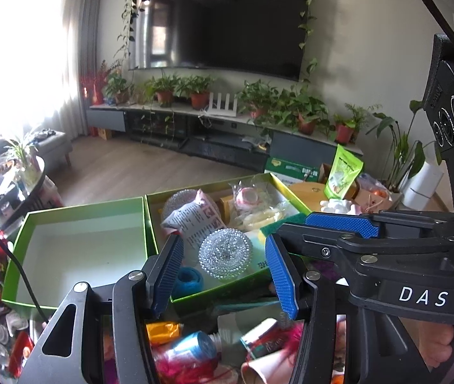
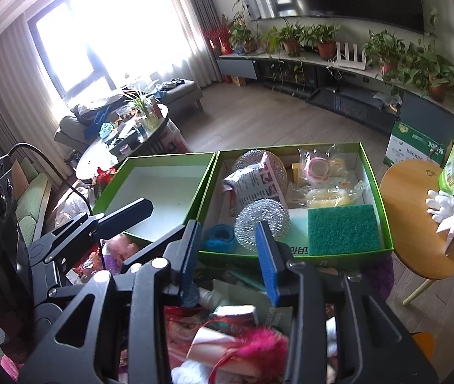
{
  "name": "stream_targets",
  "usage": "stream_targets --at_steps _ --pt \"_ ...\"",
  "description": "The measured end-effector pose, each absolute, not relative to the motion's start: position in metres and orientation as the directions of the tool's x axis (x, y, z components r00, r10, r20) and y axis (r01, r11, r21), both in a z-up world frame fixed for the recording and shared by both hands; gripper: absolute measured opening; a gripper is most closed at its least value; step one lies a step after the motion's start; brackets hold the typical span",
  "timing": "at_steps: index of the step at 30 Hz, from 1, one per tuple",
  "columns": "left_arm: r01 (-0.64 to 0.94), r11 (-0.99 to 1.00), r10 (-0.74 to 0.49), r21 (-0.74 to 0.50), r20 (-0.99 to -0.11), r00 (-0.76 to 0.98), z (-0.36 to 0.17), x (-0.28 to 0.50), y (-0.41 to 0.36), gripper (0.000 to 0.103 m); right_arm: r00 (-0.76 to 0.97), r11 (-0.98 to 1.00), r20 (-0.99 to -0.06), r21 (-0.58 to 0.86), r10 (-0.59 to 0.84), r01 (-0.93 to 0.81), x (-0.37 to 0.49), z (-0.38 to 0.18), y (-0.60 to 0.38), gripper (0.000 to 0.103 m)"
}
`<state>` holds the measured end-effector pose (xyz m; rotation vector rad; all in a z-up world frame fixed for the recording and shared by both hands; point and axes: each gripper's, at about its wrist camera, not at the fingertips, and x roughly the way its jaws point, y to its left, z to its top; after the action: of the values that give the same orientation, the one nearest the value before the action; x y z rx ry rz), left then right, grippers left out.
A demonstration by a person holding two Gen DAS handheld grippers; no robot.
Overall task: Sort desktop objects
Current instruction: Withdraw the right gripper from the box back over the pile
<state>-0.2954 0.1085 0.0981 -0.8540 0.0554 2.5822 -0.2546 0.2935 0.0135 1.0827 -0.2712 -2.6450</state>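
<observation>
Between picks: left tongs (image 1: 223, 275) and right tongs (image 2: 228, 262) apart, empty, above filled green box (image 2: 372, 172). Next: choose item from clutter pile (image 2: 236, 345); empty box (image 1: 76, 243) waits.

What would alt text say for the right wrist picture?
An open right gripper holds nothing above two green boxes: the left box is empty, the right box holds a green sponge and a steel scourer.
</observation>
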Motion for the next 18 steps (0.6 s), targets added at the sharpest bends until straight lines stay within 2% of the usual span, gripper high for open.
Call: stream_targets --at_steps 15,18 --pt "-0.377 -0.924 0.351 -0.063 -0.528 -0.773 0.114 -0.232 0.099 0.054 -0.72 -0.942 -0.611 0.257 -0.33 0.214 -0.193 0.032 0.285 0.037" --pt "-0.356 -0.932 0.336 -0.068 -0.532 -0.777 0.112 -0.221 0.096 0.054 -0.722 -0.941 -0.606 0.258 -0.334 0.219 -0.178 0.03 0.284 0.039"
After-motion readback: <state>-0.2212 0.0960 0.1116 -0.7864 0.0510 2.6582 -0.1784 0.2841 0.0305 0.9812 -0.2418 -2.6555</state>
